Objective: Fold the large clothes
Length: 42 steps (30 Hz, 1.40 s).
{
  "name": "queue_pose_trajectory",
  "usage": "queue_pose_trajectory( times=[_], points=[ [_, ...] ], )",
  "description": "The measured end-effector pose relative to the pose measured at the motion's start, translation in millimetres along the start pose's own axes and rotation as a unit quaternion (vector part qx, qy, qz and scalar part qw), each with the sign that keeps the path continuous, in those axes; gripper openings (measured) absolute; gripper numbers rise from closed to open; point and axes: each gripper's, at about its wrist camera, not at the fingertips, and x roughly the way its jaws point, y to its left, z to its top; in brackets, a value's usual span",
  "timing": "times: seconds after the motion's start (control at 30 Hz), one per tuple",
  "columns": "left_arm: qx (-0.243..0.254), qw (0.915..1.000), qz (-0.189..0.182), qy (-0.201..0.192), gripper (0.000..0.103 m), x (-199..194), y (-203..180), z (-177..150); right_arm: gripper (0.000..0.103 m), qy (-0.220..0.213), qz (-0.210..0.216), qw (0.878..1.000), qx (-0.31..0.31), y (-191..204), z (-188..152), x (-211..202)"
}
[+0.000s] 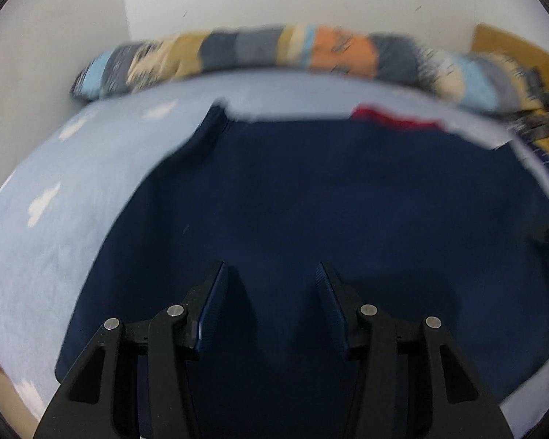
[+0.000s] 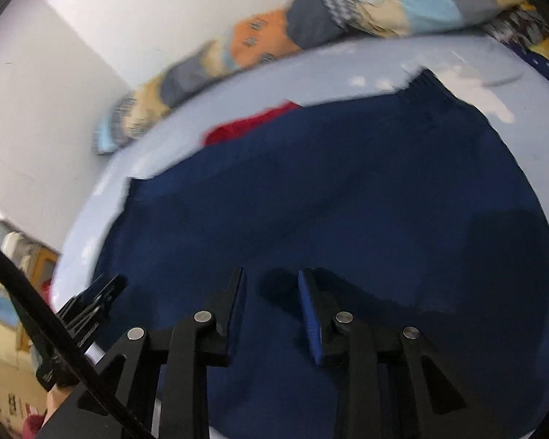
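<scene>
A large dark navy garment lies spread flat on the bed and fills most of both views. My left gripper hovers over its near part, jaws open, with nothing between the blue pads. My right gripper is also over the near part of the garment. It stands open with a narrower gap and holds nothing. A red cloth peeks out at the garment's far edge. In the right wrist view, black parts of the other gripper show at lower left.
The bed has a light blue sheet with white clouds. A rolled patchwork quilt lies along the white wall at the far side. A wooden board stands at far right. A black cable crosses the lower left.
</scene>
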Motion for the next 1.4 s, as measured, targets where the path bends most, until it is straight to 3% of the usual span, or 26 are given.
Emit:
queue_pose_trajectory(
  times=[0.07, 0.1, 0.17, 0.23, 0.33, 0.4, 0.5, 0.57, 0.63, 0.7, 0.8, 0.87, 0.93, 1.07, 1.17, 1.3, 1.4],
  points=[
    [-0.033, 0.9993, 0.015, 0.009, 0.049, 3.7, 18.0, 1.0, 0.024, 0.013, -0.056, 0.997, 0.044, -30.4, 9.5, 7.7],
    [-0.043, 0.9987, 0.025, 0.01, 0.049, 1.4, 23.9, 2.6, 0.013, 0.01, -0.071, 0.994, 0.077, -46.6, 11.0, 2.7],
    [-0.071, 0.997, 0.032, -0.002, 0.049, -8.7, 32.6, 8.1, 0.012, -0.004, -0.105, 0.985, 0.135, -74.4, 17.0, -13.5],
    [-0.1, 0.994, -0.008, -0.043, 0.05, -25.2, 37.8, 22.5, 0.019, -0.035, -0.138, 0.981, 0.131, -78.7, 25.5, -31.8],
    [-0.08, 0.9942, -0.01, -0.072, 0.075, -24.6, 26.8, 56.8, 0.023, -0.07, -0.112, 0.987, 0.088, -58.9, 36.3, -41.2],
    [-0.065, 0.9954, -0.024, -0.067, 0.076, -7.9, 16.0, 80.6, 0.025, -0.074, -0.089, 0.99, 0.078, -42.9, 40.1, -30.7],
    [-0.031, 0.9986, -0.013, -0.041, 0.076, 31.6, 6.3, 105.8, 0.025, -0.042, -0.071, 0.994, 0.077, -33.2, 40.1, -11.5],
    [-0.016, 0.9997, 0.018, 0.006, 0.076, 64.7, 9.7, 101.7, 0.025, -0.023, -0.088, 0.993, 0.074, -35.5, 34.0, -0.2],
    [-0.034, 0.9978, 0.035, 0.044, 0.076, 88.6, 28.2, 94.4, 0.025, -0.01, -0.114, 0.99, 0.078, -45.4, 27.3, -2.0],
    [-0.085, 0.9951, 0.001, 0.05, 0.077, 90.0, 48.0, 90.0, 0.025, -0.008, -0.146, 0.984, 0.099, -70.3, 17.8, -22.9],
    [-0.098, 0.9947, 0.007, 0.031, 0.076, 59.8, 57.3, 86.8, 0.025, -0.034, -0.171, 0.978, 0.115, -86.0, 15.3, -45.5],
    [-0.098, 0.9951, 0.002, 0.013, 0.076, 34.0, 56.1, 81.2, 0.026, -0.047, -0.164, 0.98, 0.102, -81.4, 13.8, -58.1],
    [-0.092, 0.9957, -0.005, 0.003, 0.076, 7.4, 50.7, 70.7, 0.028, -0.049, -0.128, 0.987, 0.089, -68.0, 5.2, -66.3],
    [-0.062, 0.9972, -0.033, -0.024, 0.076, -36.1, 27.8, 38.0, 0.028, -0.012, -0.041, 0.999, 0.009, -12.5, -28.6, -55.6],
    [-0.032, 0.9981, -0.043, -0.03, 0.076, -55.2, 11.2, 5.1, 0.028, 0.026, 0.006, 0.997, -0.066, 30.5, -59.3, -38.4],
    [0.015, 0.9995, -0.026, 0.01, 0.076, -42.1, -5.4, -23.7, 0.028, 0.053, -0.004, 0.988, -0.143, 61.3, -91.6, -17.5],
    [0.03, 0.9985, 0.017, 0.041, 0.077, -25.4, -0.4, -31.1, 0.023, 0.073, -0.02, 0.992, -0.103, 37.9, -90.0, -12.7]
  ],
)
